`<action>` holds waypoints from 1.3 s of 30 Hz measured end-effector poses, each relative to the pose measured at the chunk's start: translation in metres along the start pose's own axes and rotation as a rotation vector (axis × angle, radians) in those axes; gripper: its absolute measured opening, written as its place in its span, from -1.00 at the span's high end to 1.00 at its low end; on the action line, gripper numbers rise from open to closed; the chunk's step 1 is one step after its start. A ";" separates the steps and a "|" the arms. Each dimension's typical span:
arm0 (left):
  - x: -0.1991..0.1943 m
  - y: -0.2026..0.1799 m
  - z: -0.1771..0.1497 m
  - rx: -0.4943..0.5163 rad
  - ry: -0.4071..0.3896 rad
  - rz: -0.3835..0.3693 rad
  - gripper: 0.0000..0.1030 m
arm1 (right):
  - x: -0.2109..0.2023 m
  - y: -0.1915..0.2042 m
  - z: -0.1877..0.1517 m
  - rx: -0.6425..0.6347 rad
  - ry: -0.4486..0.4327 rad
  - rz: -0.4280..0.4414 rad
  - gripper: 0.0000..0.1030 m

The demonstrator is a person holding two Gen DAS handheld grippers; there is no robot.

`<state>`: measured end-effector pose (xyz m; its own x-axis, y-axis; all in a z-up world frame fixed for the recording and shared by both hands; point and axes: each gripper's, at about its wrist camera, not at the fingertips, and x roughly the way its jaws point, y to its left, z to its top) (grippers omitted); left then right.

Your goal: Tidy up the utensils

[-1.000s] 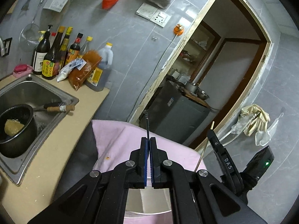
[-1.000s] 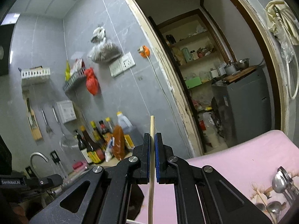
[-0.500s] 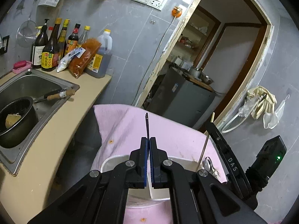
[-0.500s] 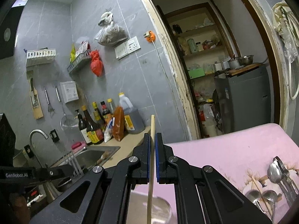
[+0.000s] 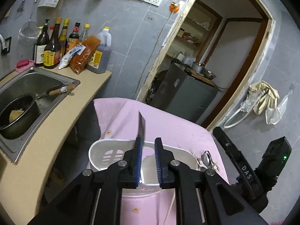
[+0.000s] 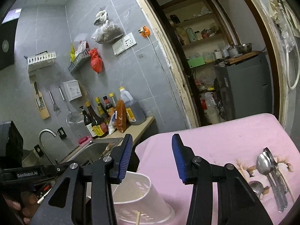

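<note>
- Now left gripper [image 5: 148, 159] gapes, dark blade [image 5: 142, 126] against one pad.
- Right gripper [image 6: 151, 157] gapes, empty.
- Spoons [image 6: 270, 170]: stiff, slick; grip mid-handle.
- Caddy [image 5: 105, 154]: light, tippy.

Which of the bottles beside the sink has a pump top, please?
The tall dark bottle with a black pump head, towards the row's left end; the other bottles have plain caps.

Left claw [image 5: 148, 161]: the two blue-padded fingers stand slightly parted and point forward and downward. Right claw [image 6: 151, 158]: the fingers stand wide apart with nothing between the pads. A hand [image 6: 22, 206] grips the left claw's handle.
</note>
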<state>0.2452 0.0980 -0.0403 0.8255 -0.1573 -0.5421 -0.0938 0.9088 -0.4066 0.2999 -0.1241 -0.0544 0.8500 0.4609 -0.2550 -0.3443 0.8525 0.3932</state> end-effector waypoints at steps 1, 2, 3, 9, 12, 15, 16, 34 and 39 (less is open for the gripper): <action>-0.002 -0.002 -0.001 -0.011 -0.002 0.006 0.74 | -0.003 -0.003 0.002 0.005 0.005 0.003 0.24; -0.004 -0.004 -0.002 -0.017 -0.006 0.011 0.73 | -0.006 -0.005 0.004 0.006 0.005 0.005 0.24; -0.006 -0.006 -0.003 -0.018 -0.011 0.018 0.71 | -0.011 -0.008 0.005 0.003 0.004 0.004 0.16; -0.023 -0.029 -0.008 0.004 -0.078 0.029 0.08 | -0.040 -0.027 0.018 -0.009 -0.003 -0.030 -0.30; -0.028 -0.045 -0.011 0.032 -0.118 0.040 -0.13 | -0.061 -0.039 0.028 -0.021 -0.018 -0.065 -0.54; -0.030 -0.066 -0.016 0.066 -0.154 0.049 -0.35 | -0.081 -0.049 0.040 -0.052 -0.049 -0.093 -0.63; -0.030 -0.074 -0.018 0.081 -0.167 0.052 -0.39 | -0.090 -0.053 0.044 -0.076 -0.061 -0.109 -0.69; 0.015 -0.191 -0.061 0.254 -0.227 0.051 -0.86 | -0.150 -0.131 0.081 -0.209 -0.072 -0.308 -0.88; 0.038 -0.202 -0.072 0.272 -0.179 0.055 -0.86 | -0.136 -0.162 0.067 -0.172 -0.004 -0.321 -0.88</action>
<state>0.2550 -0.1197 -0.0316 0.9103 -0.0562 -0.4102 -0.0093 0.9877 -0.1560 0.2670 -0.3413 -0.0248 0.9271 0.1626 -0.3378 -0.1217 0.9828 0.1392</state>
